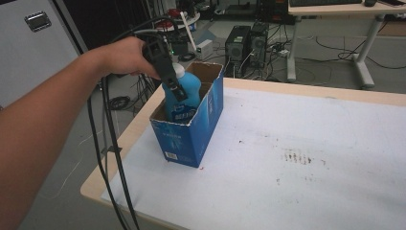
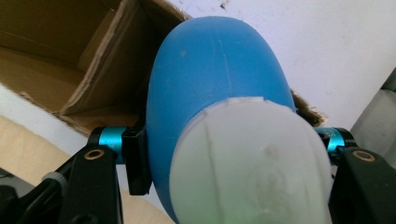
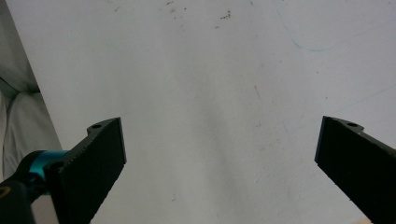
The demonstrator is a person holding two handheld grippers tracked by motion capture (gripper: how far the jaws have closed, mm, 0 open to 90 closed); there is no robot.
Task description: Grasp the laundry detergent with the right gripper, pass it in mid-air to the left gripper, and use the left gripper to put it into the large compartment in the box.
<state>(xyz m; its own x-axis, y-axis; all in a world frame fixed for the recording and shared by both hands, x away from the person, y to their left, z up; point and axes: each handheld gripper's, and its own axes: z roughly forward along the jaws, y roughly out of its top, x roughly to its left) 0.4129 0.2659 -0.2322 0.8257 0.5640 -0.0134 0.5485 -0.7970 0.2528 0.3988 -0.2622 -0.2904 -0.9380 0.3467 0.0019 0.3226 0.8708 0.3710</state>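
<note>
White table (image 1: 311, 143), box (image 1: 189, 139) hiding bottle (image 1: 191, 88) base

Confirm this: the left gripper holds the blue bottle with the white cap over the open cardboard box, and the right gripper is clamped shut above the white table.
One thing is wrong: the right gripper is open, not clamped shut; the right gripper view shows its jaws wide apart over the white table. The rest stands: the left gripper holds the blue bottle with the white cap over the open cardboard box.
</note>
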